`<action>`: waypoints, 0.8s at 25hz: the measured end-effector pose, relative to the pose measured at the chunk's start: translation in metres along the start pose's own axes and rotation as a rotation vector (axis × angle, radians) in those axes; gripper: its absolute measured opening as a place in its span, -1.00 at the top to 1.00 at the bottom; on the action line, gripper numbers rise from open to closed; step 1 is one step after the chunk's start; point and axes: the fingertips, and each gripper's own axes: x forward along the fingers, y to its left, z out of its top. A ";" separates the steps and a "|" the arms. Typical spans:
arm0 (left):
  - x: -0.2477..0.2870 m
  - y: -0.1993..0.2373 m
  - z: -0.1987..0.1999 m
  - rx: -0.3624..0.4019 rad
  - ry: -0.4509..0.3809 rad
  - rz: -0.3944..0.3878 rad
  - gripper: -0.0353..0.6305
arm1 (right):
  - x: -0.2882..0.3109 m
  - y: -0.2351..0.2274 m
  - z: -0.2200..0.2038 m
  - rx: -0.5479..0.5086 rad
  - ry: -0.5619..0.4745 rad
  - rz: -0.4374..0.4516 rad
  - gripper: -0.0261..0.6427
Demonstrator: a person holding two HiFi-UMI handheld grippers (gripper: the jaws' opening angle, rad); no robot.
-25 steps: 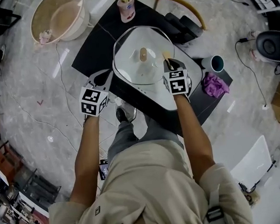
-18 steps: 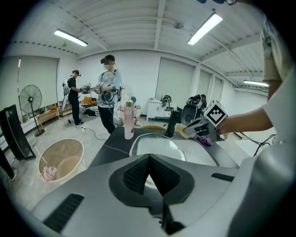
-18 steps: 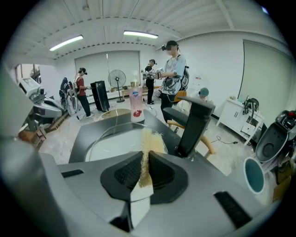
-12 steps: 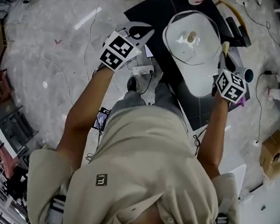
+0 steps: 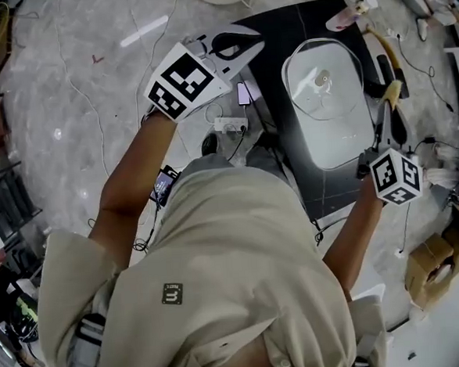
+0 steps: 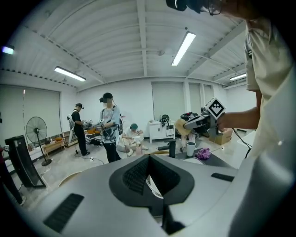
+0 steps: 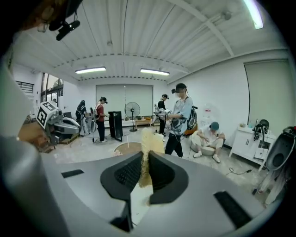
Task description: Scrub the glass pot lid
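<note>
The glass pot lid (image 5: 324, 83), with a pale knob, lies in a white basin (image 5: 338, 144) on a black table. My right gripper (image 5: 387, 111) hovers by the basin's right edge, off the lid, and is shut on a beige fibrous scrubber (image 5: 394, 90). In the right gripper view the scrubber (image 7: 147, 152) stands pinched between the black pads. My left gripper (image 5: 256, 47) is raised to the left of the table, apart from the lid. Its jaws (image 6: 149, 159) meet at the tips with nothing between them. The left gripper view also catches the right gripper (image 6: 196, 122) and its scrubber (image 6: 182, 126).
A pink bottle (image 5: 345, 18) lies at the table's far end beside a yellow curved handle (image 5: 383, 44). A cup (image 6: 191, 148) and purple cloth (image 6: 202, 153) sit on the table. A power strip (image 5: 231, 124) and cables lie on the floor. Several people (image 6: 108, 127) stand across the room.
Both grippers have come away from the lid. The left one swung up and out to the left; the right one drew back to the basin's right side with the scrubber. The head turned.
</note>
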 end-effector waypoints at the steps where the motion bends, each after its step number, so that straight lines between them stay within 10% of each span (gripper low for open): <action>1: -0.006 0.001 0.007 0.005 -0.019 0.003 0.85 | -0.004 0.005 0.012 -0.003 -0.025 0.008 0.80; 20: -0.078 -0.007 0.099 0.096 -0.241 0.054 0.85 | -0.107 0.055 0.134 -0.023 -0.319 0.158 0.81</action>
